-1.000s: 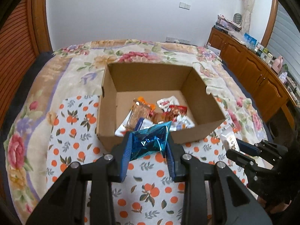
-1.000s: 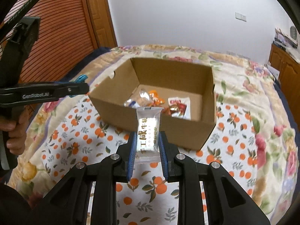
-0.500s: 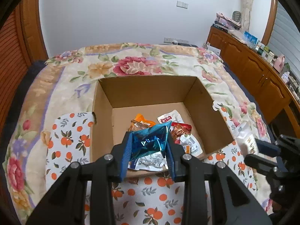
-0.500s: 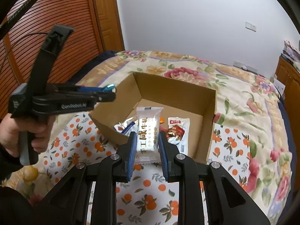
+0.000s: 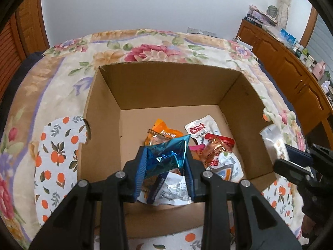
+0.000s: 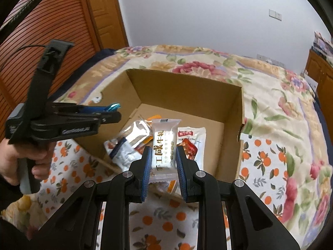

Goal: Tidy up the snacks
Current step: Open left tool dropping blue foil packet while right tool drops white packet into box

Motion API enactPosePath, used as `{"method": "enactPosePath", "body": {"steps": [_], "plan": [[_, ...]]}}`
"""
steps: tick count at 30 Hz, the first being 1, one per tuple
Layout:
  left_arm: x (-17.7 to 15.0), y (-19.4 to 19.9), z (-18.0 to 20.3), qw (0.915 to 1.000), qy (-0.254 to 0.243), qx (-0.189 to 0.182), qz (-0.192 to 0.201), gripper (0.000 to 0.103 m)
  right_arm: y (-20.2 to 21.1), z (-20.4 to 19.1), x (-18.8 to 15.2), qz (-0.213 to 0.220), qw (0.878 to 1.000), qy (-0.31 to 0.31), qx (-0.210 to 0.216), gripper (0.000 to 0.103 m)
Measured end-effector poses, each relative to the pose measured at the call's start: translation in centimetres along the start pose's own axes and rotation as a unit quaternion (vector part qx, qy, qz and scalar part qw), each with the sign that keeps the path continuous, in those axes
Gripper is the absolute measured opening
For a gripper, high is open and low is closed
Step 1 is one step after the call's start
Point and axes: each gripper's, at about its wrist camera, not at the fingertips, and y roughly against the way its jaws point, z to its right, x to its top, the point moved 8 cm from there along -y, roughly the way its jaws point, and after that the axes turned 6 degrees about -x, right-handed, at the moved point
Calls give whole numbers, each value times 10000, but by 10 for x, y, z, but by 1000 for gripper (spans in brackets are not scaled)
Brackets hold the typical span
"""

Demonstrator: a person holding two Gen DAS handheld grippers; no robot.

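Both claws are over the cardboard box (image 5: 233, 91) on the bed (image 5: 68, 77) now. The left claw (image 5: 165, 166) is clamped on a crinkled blue foil packet (image 5: 166, 158), its blue pads squeezing it from both sides, and it hangs above the near part of the box's open top. The right claw (image 6: 163, 162) grips a white nougat packet (image 6: 164, 145) upright between its pads, poised over the box's near edge. Down inside the box lies a loose heap of snacks: an orange packet (image 5: 161, 130), a white packet with a red label (image 5: 200, 128), a red-topped packet (image 5: 218, 145) and a silvery one (image 5: 174, 191) nearest the camera, all crowded toward the near right of the floor. From the right wrist view a hand (image 6: 12, 160) is wrapped round the left claw's handle, off to the left of the box. The box sits on an orange-print cloth (image 6: 268, 162) spread over the flowered bedspread
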Motion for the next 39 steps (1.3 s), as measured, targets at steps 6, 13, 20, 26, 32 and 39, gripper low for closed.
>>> {"method": "enactPosePath", "body": {"steps": [6, 13, 20, 26, 32, 39], "plan": [[-6, -9, -5, 9998, 39, 4, -193, 33, -29, 3, 3, -196, 9994, -242, 170, 22], [-11, -12, -7, 9995, 148, -113, -257, 34, -47, 0, -4, -326, 9990, -265, 137, 22], [-18, -15, -1, 9989, 181, -208, -371, 43, -57, -2, -8, -397, 9991, -157, 13, 23], [-19, -13, 1, 9991, 163, -188, -336, 54, -60, -2, -9, -385, 9991, -185, -4, 24], [-18, -7, 3, 9994, 131, -124, -281, 59, -52, -4, -8, -264, 9996, -109, -12, 35], [-15, 11, 7, 9999, 125, -106, -51, 76, -29, -8, -6, -71, 9999, -117, -14, 35]]}}
